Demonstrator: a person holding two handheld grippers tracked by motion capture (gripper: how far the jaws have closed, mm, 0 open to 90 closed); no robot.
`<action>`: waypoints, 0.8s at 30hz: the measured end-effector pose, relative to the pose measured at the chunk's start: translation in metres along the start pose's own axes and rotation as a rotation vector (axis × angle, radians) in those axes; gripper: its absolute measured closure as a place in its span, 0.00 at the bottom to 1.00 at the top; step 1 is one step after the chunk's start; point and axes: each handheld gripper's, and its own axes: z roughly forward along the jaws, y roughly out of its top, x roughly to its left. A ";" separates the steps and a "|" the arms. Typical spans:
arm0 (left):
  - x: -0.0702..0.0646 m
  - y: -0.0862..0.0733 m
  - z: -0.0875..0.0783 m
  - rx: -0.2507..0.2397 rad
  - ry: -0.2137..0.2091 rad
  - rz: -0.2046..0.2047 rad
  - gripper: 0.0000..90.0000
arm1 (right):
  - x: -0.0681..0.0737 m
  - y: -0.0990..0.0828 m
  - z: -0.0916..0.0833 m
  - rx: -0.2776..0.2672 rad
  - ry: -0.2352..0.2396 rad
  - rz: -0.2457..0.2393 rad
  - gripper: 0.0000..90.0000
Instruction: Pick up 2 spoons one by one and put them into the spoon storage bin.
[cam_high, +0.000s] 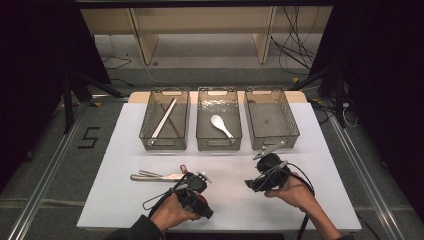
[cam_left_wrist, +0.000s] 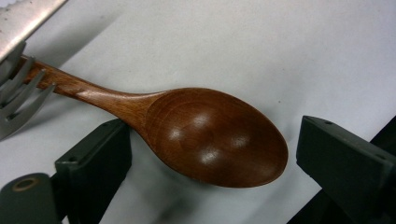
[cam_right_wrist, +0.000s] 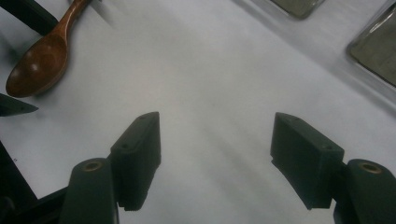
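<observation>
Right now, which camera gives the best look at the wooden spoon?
The left gripper view: the wooden spoon lies close up between open jaws. The right gripper view catches it small at a corner; in the high view, the left gripper mostly hides it.

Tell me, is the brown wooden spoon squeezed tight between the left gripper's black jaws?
No, the brown wooden spoon lies on the white table between the left gripper's open jaws, with gaps on both sides.

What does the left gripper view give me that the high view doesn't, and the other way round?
Left gripper view alone: the wooden spoon's bowl lying between the open left claw, clear of both pads. High view alone: three bins, with chopsticks in the left and a white spoon in the middle, and the right claw. Shared: the fork and white table.
</observation>
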 end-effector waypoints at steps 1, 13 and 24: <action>0.000 0.000 0.000 0.001 0.006 0.006 0.13 | 0.000 0.000 0.000 -0.001 0.000 0.000 0.38; 0.003 -0.003 -0.004 -0.007 0.035 0.056 0.28 | 0.000 0.000 0.001 0.001 0.000 0.001 0.38; 0.001 -0.005 -0.004 -0.010 0.072 0.145 0.39 | 0.001 0.002 0.002 0.006 0.004 -0.004 0.38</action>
